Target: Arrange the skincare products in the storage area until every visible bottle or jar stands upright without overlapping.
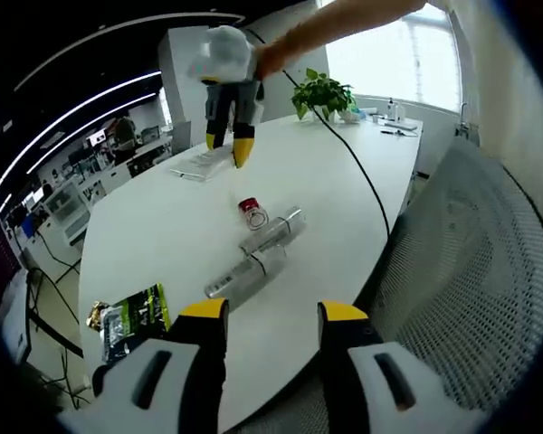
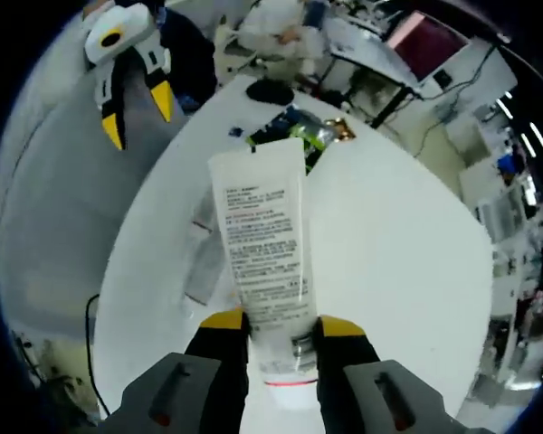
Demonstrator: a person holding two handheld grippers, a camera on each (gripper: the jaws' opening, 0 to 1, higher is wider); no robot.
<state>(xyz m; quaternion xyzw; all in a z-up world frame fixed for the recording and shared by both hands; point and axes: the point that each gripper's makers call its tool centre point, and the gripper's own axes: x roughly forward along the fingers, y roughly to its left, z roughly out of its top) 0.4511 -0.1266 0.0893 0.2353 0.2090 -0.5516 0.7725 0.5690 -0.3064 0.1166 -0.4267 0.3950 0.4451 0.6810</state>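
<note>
My right gripper (image 2: 282,323) is shut on the neck end of a white printed tube (image 2: 258,235), which sticks out ahead of the jaws above the white table (image 2: 407,271). From the left gripper view, the right gripper (image 1: 229,146) hangs over the table's far half, held by a person's arm. Below it sit a small red-lidded jar (image 1: 252,212) and two clear bottles (image 1: 276,231) (image 1: 244,276) lying on their sides. A clear bottle (image 2: 199,258) lies left of the tube. My left gripper (image 1: 273,311) is open and empty near the table edge; it appears as the left gripper (image 2: 138,116) off the table.
A green packet (image 1: 136,318) lies at the table's near left, also seen as the packet (image 2: 303,131). A flat clear pack (image 1: 199,165) and a potted plant (image 1: 321,90) sit farther back. A black cable (image 1: 362,172) crosses the table. A mesh chair (image 1: 471,271) stands at the right.
</note>
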